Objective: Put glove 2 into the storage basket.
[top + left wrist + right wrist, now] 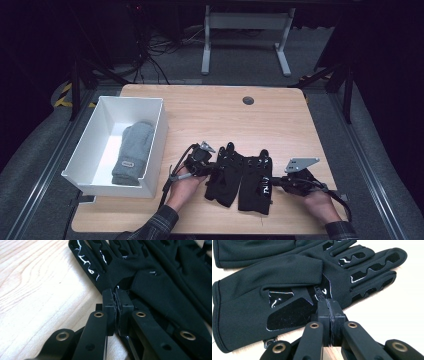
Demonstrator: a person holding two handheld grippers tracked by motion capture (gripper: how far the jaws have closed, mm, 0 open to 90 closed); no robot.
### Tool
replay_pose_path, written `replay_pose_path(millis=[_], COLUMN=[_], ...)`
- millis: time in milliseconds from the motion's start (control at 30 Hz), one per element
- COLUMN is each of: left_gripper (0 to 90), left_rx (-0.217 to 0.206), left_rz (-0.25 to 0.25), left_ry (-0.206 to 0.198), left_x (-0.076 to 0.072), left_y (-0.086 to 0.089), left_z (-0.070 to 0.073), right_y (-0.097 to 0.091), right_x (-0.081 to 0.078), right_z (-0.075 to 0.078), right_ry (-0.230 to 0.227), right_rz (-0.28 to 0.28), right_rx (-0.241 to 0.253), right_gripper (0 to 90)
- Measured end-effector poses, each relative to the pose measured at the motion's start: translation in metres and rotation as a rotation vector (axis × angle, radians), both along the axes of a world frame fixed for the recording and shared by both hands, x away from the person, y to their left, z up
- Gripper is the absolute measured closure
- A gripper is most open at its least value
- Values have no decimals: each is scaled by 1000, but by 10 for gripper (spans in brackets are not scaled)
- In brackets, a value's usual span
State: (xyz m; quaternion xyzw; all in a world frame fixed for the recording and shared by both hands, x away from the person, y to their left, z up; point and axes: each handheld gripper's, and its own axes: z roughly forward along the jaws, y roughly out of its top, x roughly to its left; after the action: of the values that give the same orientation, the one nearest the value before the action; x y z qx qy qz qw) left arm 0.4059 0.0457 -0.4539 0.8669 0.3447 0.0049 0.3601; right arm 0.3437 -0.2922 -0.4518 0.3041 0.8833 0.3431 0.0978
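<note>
Two black gloves lie side by side, palms up, near the table's front edge: the left glove (225, 172) and the right glove (256, 182). My left gripper (213, 169) comes in from the left with its jaws shut on the left glove's (155, 290) edge; the tips (115, 293) pinch the fabric below the fingers. From the right, my right gripper (273, 183) has its jaws shut on the near edge of the right glove (287, 290), with its tips (328, 302) at the palm. The other glove (249, 250) lies behind it.
A white box (163, 127) stands at the table's left and holds a grey mitten (132, 150). A round cable hole (248, 100) sits near the far edge. The wooden table (225, 120) is bare beyond the gloves.
</note>
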Motion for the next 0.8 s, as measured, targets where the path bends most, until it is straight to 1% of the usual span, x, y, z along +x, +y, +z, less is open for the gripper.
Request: replay_pose_path(millis=[33, 67, 133, 167, 200, 233, 300, 367, 400, 533, 600, 700, 800], left_gripper=[878, 878, 878, 878, 878, 878, 878, 878, 878, 878, 878, 878, 878], left_rx=[-23, -37, -78, -83, -95, -117, -131, -153, -166, -210, -213, -230, -235], left_rz=[14, 15, 23, 27, 23, 20, 17, 9, 5, -12, -21, -36, -38], left_ry=[3, 5, 10, 8, 9, 16, 12, 21, 32, 45, 44, 43, 39], left_x=[0, 0, -1, -2, -2, -3, -4, -5, -6, -8, -9, -10, -10], left_y=[2, 5, 8, 9, 10, 11, 13, 14, 14, 15, 14, 12, 10], left_z=[2, 4, 7, 9, 11, 13, 16, 18, 19, 25, 27, 32, 34], right_y=[0, 0, 0, 0, 0, 0, 0, 0, 0, 0, 1, 3, 6], right_x=[0, 0, -1, -1, -1, -1, -1, 0, 0, 0, 0, 1, 2], right_z=[0, 0, 0, 0, 0, 0, 0, 0, 0, 0, 0, 0, 0], right_ry=[0, 1, 2, 2, 3, 3, 3, 4, 4, 5, 6, 6, 5], right_rz=[3, 4, 6, 6, 5, 5, 5, 6, 5, 7, 9, 17, 27], right_rx=[0, -1, -2, -3, -4, -3, -4, -3, -4, 1, 6, 9, 12], right_gripper=[896, 896, 897, 896, 896, 896, 896, 896, 897, 897, 897, 897, 897])
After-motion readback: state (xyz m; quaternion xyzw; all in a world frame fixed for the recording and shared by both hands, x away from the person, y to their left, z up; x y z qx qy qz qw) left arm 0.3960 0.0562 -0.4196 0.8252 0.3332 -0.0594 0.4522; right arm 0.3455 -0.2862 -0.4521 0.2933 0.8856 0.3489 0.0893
